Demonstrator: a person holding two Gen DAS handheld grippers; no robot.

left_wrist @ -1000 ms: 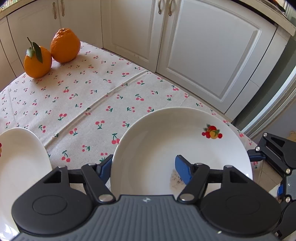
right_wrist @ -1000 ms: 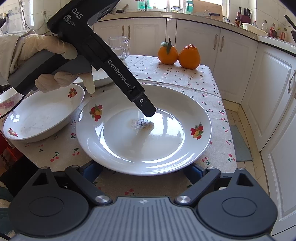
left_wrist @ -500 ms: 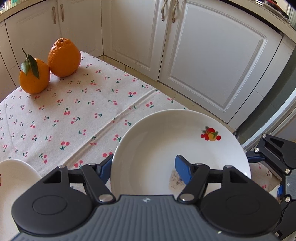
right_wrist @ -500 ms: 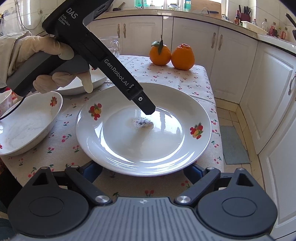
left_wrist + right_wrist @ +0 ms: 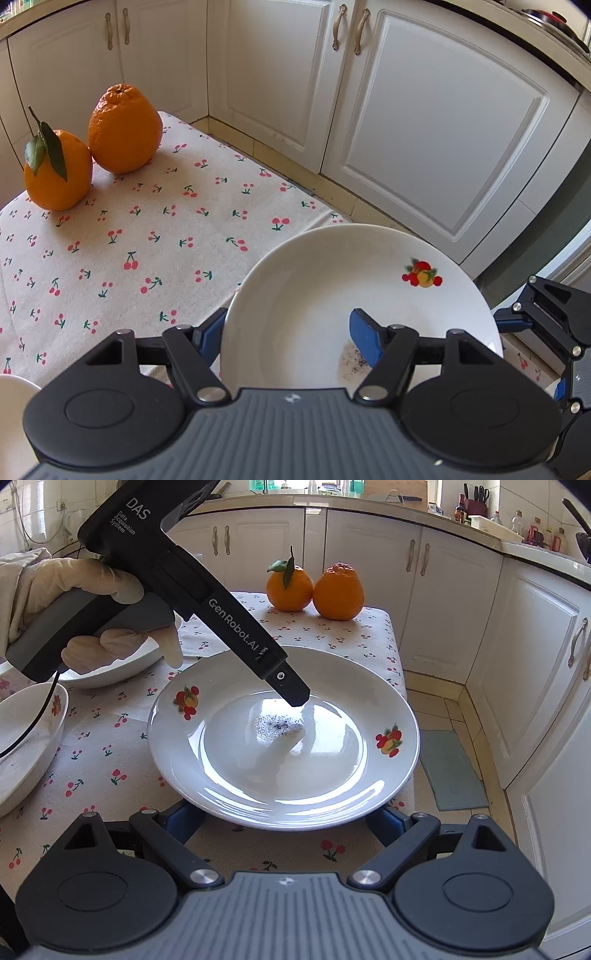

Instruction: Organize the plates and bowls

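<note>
A white plate with fruit prints (image 5: 284, 738) (image 5: 354, 306) is held above the cherry-print tablecloth (image 5: 147, 236). My left gripper (image 5: 291, 334) grips the plate's rim, one blue finger (image 5: 364, 341) on top inside the plate and the other under the rim. In the right wrist view the left gripper's tip (image 5: 291, 694) rests over the plate's centre. My right gripper (image 5: 284, 821) is wide open, its blue fingers under the plate's near rim. A white bowl (image 5: 26, 738) sits at left, another white dish (image 5: 122, 664) lies behind the hand.
Two oranges (image 5: 314, 589) (image 5: 92, 147) stand at the table's far end. White cabinets (image 5: 406, 129) and tiled floor lie past the table's right edge. A floor mat (image 5: 450, 771) lies on the floor.
The plate has been carried along the table toward the oranges with both grippers. The bowl at left has slid further out of view.
</note>
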